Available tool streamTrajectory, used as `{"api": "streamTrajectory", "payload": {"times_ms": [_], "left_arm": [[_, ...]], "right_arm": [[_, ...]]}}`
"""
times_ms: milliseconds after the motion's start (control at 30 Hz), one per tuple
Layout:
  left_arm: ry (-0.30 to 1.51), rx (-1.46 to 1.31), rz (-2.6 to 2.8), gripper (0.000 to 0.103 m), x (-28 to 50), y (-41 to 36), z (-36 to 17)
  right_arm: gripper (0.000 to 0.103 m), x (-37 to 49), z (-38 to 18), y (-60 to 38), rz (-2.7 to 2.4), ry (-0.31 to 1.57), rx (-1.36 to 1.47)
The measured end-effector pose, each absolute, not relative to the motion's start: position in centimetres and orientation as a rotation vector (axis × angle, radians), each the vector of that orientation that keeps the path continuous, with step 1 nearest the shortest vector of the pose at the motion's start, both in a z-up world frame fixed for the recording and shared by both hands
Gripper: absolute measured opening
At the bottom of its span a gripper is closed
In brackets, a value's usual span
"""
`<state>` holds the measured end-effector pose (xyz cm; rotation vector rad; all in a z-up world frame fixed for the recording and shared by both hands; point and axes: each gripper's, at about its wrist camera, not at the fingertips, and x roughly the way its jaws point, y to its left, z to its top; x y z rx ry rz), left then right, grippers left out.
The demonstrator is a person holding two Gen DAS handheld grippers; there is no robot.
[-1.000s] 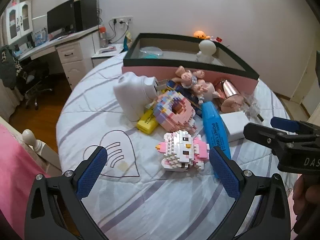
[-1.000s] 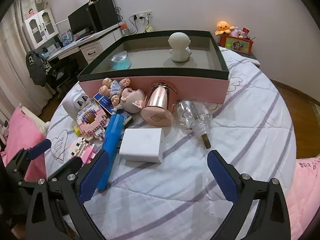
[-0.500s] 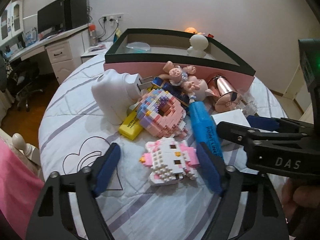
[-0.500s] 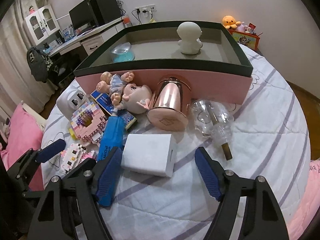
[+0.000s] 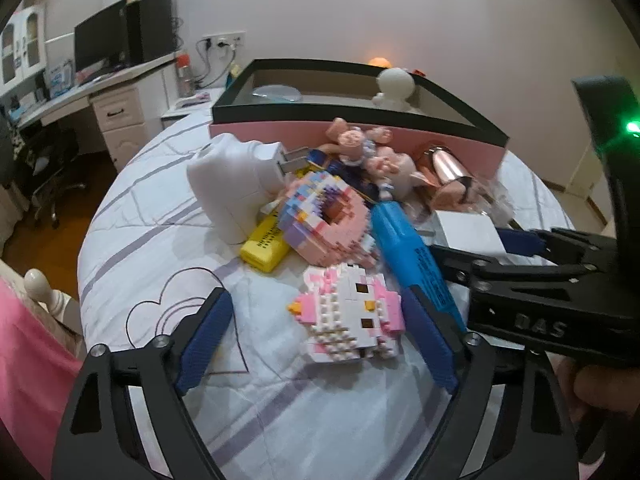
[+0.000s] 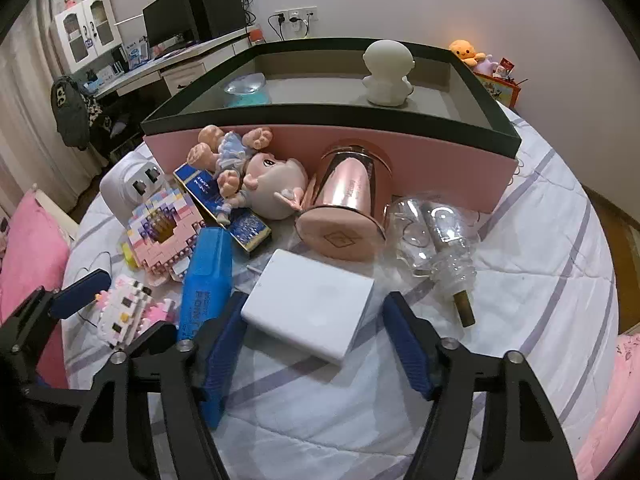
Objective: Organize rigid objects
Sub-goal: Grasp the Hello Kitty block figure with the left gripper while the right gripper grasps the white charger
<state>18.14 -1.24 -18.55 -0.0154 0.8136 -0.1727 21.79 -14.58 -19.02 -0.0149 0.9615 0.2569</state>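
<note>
White flat box [image 6: 310, 312]: on bed, straight ahead between pads of right hand-held gripper [image 6: 316, 344], long axis crosswise, jaws closing, not yet pressing. Block cat figure [image 5: 352, 316]: left of box, inside left hand-held gripper [image 5: 316, 340], jaws opening, wide.

Counted on the bed, outside the box: two brick-built toys, the cat-faced figure [image 5: 352, 316] at 6 o'clock and the pink ring [image 5: 326, 220] just beyond it toward 12; one doll [image 6: 256, 176]; one blue case [image 6: 206, 280]; one yellow case [image 5: 266, 242]; one flat white box [image 6: 310, 304]; one rose-gold cup [image 6: 344, 204]; one glass bottle [image 6: 436, 236] at 3 o'clock; one white plug-in device [image 5: 230, 188] at 9. Inside the pink box [image 6: 400, 156]: one white figurine [image 6: 388, 72], one blue dish [image 6: 246, 90].
</note>
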Motion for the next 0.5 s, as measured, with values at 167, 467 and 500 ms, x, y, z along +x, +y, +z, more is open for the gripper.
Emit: {"api": "streamTrajectory", "payload": {"times_ms": [167,467,500], "left_arm": [[0.821,0.02,-0.158,0.097,17.85,-1.52,-18.94],[0.823,-0.01,-0.16,0.074,18.59,-1.07,-18.98],[0.826,-0.008,-0.161,0.064,18.58,-1.14,-19.0]], "right_arm": [[0.066,21.9,-19.03,-14.91,0.258,0.966,-0.01],[0.059,21.56,-18.99,-14.94,0.266,0.956,-0.015],[0.058,21.46,-18.97,-15.1,0.271,0.957,-0.008]]}}
